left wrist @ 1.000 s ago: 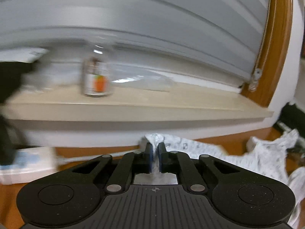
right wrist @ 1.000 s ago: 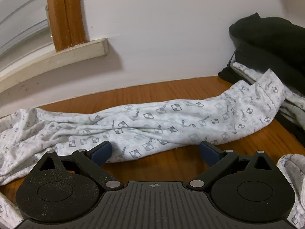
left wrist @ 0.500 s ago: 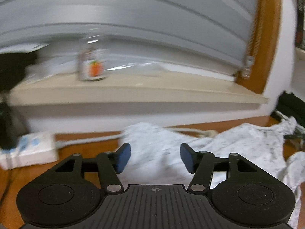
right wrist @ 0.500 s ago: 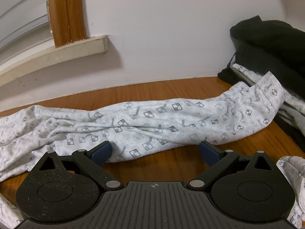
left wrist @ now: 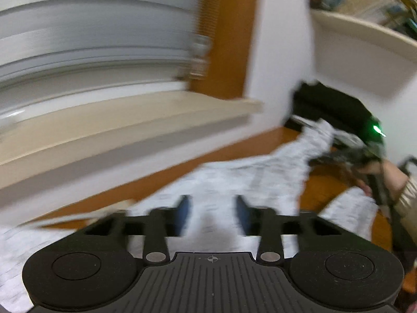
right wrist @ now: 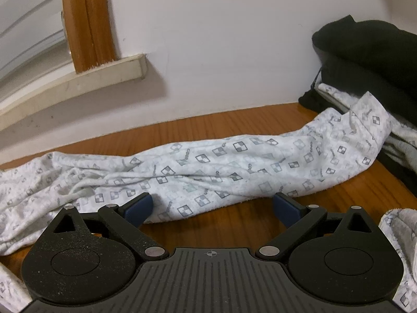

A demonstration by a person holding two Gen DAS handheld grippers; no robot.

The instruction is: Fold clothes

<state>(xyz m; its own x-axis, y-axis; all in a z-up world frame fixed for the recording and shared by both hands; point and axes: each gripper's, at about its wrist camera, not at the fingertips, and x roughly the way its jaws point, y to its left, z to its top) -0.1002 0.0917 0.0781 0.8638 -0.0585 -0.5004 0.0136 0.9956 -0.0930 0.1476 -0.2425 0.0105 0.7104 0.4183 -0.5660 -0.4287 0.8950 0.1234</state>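
A white garment with a grey square print (right wrist: 234, 167) lies stretched and crumpled across the wooden table (right wrist: 234, 120), its far end resting against a dark pile. My right gripper (right wrist: 212, 207) is open just above the garment's near edge, nothing between its fingers. The left wrist view is blurred by motion. There the same white garment (left wrist: 247, 180) spreads under my left gripper (left wrist: 212, 217), which is open and holds nothing. The other hand-held gripper (left wrist: 365, 154) and a person's hand (left wrist: 388, 174) show at the right edge.
A pile of black clothes (right wrist: 370, 60) with grey fabric under it sits at the back right against the white wall. A beige window sill (left wrist: 117, 127) and a wooden window frame (right wrist: 86, 20) stand at the left. A shelf (left wrist: 365, 34) hangs on the wall above.
My left gripper let go of the white garment, opened and swung to the right. The right gripper stayed open and almost still.
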